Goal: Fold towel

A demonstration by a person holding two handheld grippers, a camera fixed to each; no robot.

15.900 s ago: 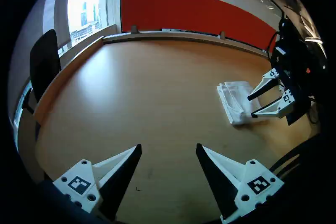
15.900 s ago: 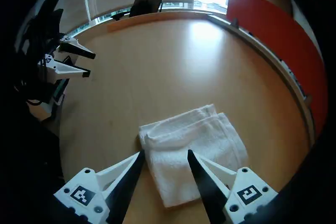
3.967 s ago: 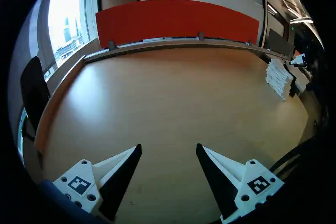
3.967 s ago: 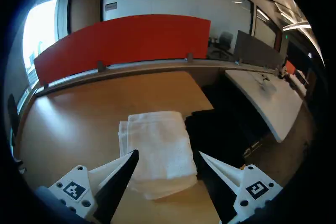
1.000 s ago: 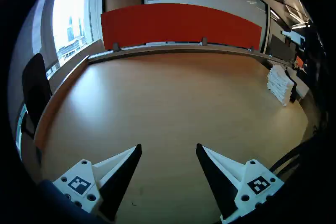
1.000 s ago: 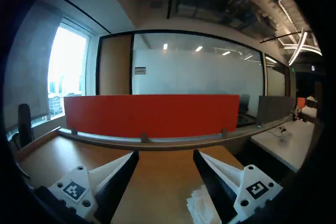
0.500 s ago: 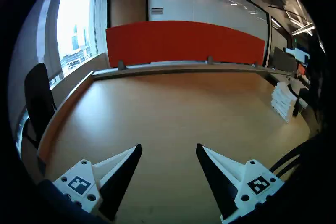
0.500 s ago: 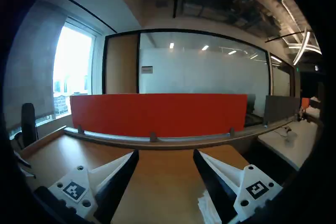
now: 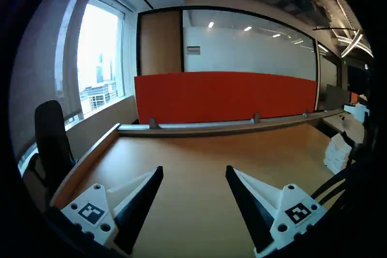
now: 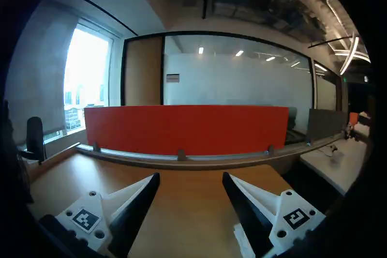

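**Q:** What is shown in the left gripper view?

**A:** The left gripper [image 9: 192,171] is seen at the bottom centre. Its jaws are spread apart and nothing is held between them. A wooden table [image 9: 203,159] is laid out beyond it. The towel [image 9: 337,153], white and folded into a stack, is found at the right edge of the frame. It is rested on the table, well apart from the gripper. A red partition [image 9: 225,96] is stood along the table's far side. A black chair [image 9: 51,142] is placed at the lower left, below a bright window [image 9: 99,74].

**Q:** And in the right gripper view?

**A:** The right gripper [image 10: 189,176] is seen at the bottom centre, its jaws likewise released and empty. A white sliver of the towel is glimpsed at the bottom edge, right of centre, close against the gripper. The middle of the frame is crossed by the red partition.
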